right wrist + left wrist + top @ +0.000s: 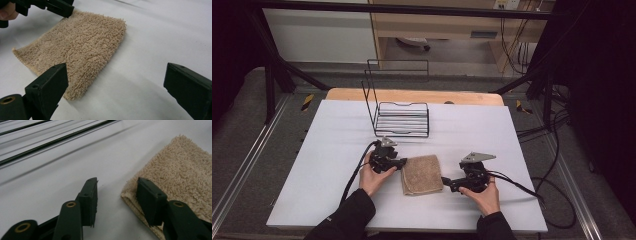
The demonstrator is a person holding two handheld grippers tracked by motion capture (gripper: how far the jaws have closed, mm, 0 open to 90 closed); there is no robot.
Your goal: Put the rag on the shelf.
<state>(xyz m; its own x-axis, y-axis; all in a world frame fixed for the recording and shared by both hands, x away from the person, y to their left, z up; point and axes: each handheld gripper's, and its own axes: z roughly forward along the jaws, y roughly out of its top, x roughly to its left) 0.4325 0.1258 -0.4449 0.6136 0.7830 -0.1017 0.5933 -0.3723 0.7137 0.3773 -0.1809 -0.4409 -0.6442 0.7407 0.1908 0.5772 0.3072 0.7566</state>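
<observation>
A folded tan towel point(422, 174) lies on a white table point(327, 150), set between two hand-held grippers near the person's edge. From the high view, the left gripper point(402, 162) sits at the towel's left edge, held in the person's left hand point(374, 177), while the right gripper point(445, 182) points at the towel's right edge from the right hand point(484, 196). Both forearms wear dark sleeves point(349, 217). Behind the towel, toward the far side of the table, stands a black wire rack point(399, 117), well apart from both tools; a strip of bare wood shows beyond the white sheet.

The left gripper view adds what the overhead angle cannot: the left gripper point(117, 192) is released, its jaws spread, one jaw over the bare table and the other over the towel's point(180, 172) corner, where the folded layers show at the edge. Blurred dark bars of the rack point(50, 142) cross the top of that view.

The right gripper view shows the right gripper point(116, 80) likewise released, jaws wide apart. One jaw stands in front of the towel's point(80, 45) near edge, the other over bare table. Across the towel, the left gripper point(61, 8) is seen at its far corner; whether it touches the pile cannot be told.
</observation>
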